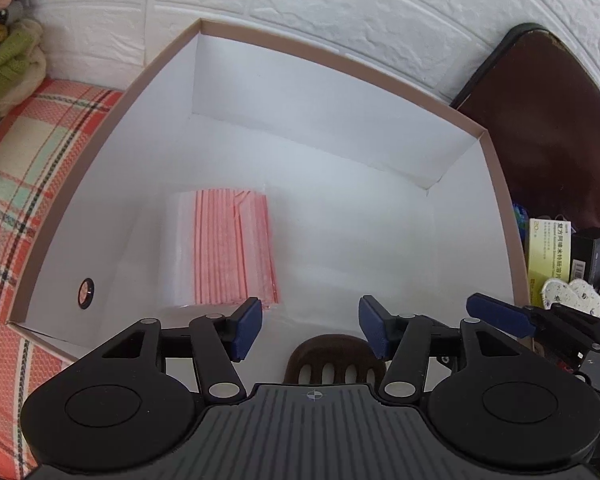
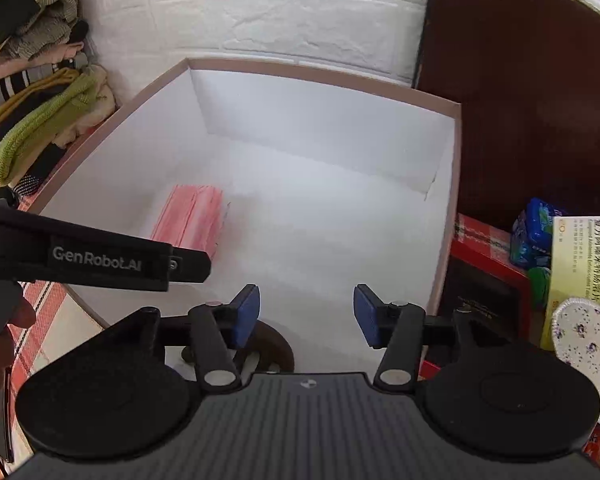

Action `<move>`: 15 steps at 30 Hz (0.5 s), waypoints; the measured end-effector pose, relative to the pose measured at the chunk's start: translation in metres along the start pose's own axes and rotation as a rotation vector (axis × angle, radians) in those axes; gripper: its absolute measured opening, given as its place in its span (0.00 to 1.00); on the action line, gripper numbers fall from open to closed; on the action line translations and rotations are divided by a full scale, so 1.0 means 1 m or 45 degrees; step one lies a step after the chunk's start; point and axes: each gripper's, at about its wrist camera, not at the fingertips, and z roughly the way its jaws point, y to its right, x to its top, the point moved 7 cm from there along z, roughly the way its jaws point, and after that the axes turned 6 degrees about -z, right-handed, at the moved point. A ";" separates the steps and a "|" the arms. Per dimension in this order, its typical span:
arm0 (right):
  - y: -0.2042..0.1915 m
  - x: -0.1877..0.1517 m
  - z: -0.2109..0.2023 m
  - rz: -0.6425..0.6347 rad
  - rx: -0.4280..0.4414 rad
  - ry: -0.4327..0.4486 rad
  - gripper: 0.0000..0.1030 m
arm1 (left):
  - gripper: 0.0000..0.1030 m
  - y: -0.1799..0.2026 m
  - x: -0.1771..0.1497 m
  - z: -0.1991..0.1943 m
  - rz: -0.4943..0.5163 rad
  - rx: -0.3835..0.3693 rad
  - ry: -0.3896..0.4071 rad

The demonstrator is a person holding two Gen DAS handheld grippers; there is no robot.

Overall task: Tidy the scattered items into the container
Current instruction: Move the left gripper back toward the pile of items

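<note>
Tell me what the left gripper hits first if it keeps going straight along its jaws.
Most likely the white floor of the box, just right of the stack of red-striped bags. The left gripper is open and empty; depth is uncertain.

Box [image 1: 496, 168]: white inside, tan-pink rim, small black-ringed hole in left wall. Stack of bags [image 1: 232, 248] in it: clear plastic w/ pink-red stripes. Left tongs [image 1: 310, 330] & right tongs [image 2: 306, 316]: black frames, dark blue pads, silver pivot pins, grey ribbed body. Cloth [image 1: 24, 168] under box: plaid, orange-red, cream, mint, w/ dark lines. Wall [image 1: 340, 4]: white, brick-relief pattern. Clothes pile [image 2: 40, 92]: olive green, beige, black, b/w stripes. Board [image 2: 520, 100] at right: dark brown. Carton [image 2: 580, 264]: pale yellow, dark print. Packet [image 2: 534, 232]: blue w/ green. Heart-shaped pad [image 2: 588, 344]: white w/ small purple flowers. Red-and-black box [image 2: 488, 280] beside the white one.
</note>
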 end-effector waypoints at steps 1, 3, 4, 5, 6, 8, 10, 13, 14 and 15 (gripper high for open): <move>0.001 -0.001 -0.003 0.008 -0.001 0.003 0.58 | 0.70 0.001 -0.001 -0.003 0.002 -0.002 0.005; 0.003 -0.003 -0.010 0.028 -0.005 0.016 0.67 | 0.75 0.003 -0.002 -0.009 0.008 -0.004 0.017; 0.002 -0.004 -0.015 0.032 -0.004 0.029 0.74 | 0.78 0.005 -0.004 -0.012 0.014 -0.004 0.027; 0.001 -0.006 -0.021 0.035 -0.003 0.043 0.79 | 0.80 0.007 -0.005 -0.016 0.019 -0.005 0.037; 0.000 -0.007 -0.026 0.039 -0.002 0.056 0.82 | 0.85 0.008 -0.007 -0.020 0.023 -0.001 0.044; -0.003 -0.010 -0.037 0.045 -0.001 0.083 0.85 | 0.92 0.010 -0.012 -0.028 0.013 0.007 0.054; -0.006 -0.013 -0.048 0.052 0.001 0.110 0.90 | 0.93 0.013 -0.018 -0.038 0.020 -0.003 0.075; -0.008 -0.024 -0.064 0.083 0.015 0.139 0.97 | 0.97 0.023 -0.028 -0.055 0.079 0.000 0.125; -0.009 -0.028 -0.070 0.090 0.021 0.149 0.97 | 0.99 0.027 -0.033 -0.060 0.096 0.001 0.131; -0.011 -0.032 -0.075 0.096 0.035 0.157 0.98 | 1.00 0.031 -0.038 -0.065 0.112 0.002 0.138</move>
